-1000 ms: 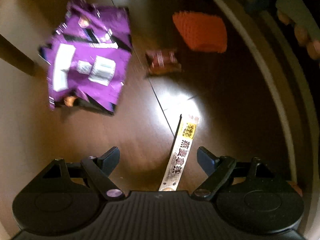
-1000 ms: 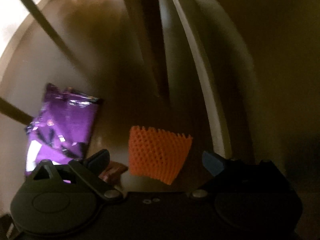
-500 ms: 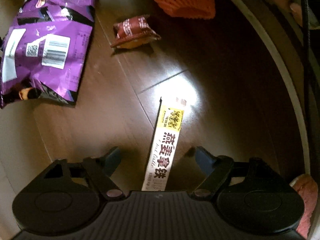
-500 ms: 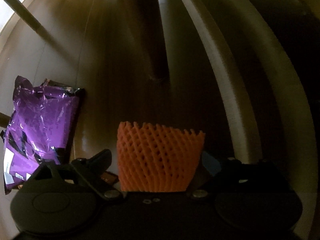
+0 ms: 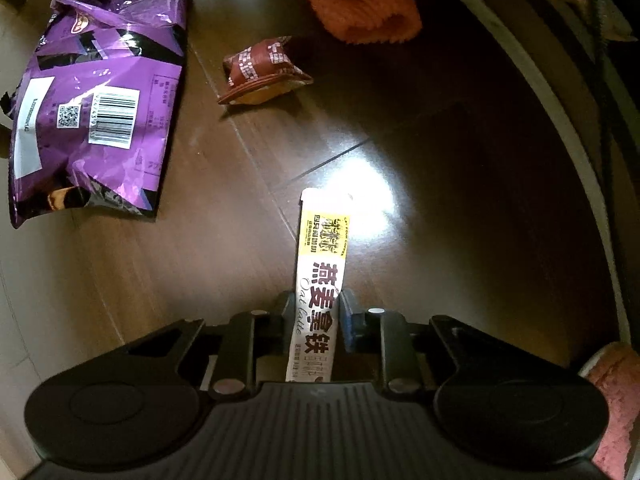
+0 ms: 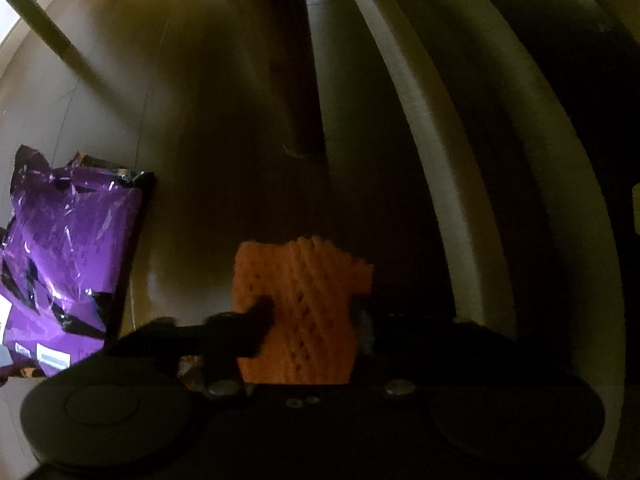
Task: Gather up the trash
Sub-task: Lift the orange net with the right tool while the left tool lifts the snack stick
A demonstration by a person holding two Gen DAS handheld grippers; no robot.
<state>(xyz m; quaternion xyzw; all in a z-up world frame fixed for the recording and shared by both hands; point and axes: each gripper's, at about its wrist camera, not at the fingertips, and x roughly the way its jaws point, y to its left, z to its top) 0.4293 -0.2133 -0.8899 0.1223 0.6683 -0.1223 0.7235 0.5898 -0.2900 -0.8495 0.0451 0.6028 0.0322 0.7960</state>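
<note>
On the dark wooden floor point(image 5: 440, 152) a long white and yellow drink sachet point(image 5: 322, 248) lies lengthwise, and my left gripper point(image 5: 316, 304), pointing straight down, is shut on its near end. An orange foam net point(image 6: 304, 280) is squeezed narrow between the closing jaws of my right gripper point(image 6: 312, 312), whose pads press on both its sides. The left wrist view shows the same orange net point(image 5: 360, 12) at the top. A crumpled purple snack bag point(image 5: 92, 112) lies to the left, the purple bag point(image 6: 68, 256) also showing in the right wrist view. A small brown wrapper point(image 5: 260, 72) lies between bag and net.
A pale curved skirting strip point(image 5: 560, 120) borders the floor on the right. A dark furniture leg point(image 6: 296, 80) stands beyond the net, and a pale slanted leg point(image 6: 48, 28) at the far left. Something pink and fuzzy point(image 5: 616, 392) sits at the lower right.
Both grippers came down to the floor and closed: the left one on the sachet's near end, the right one on the orange net, which is now pinched narrower.
</note>
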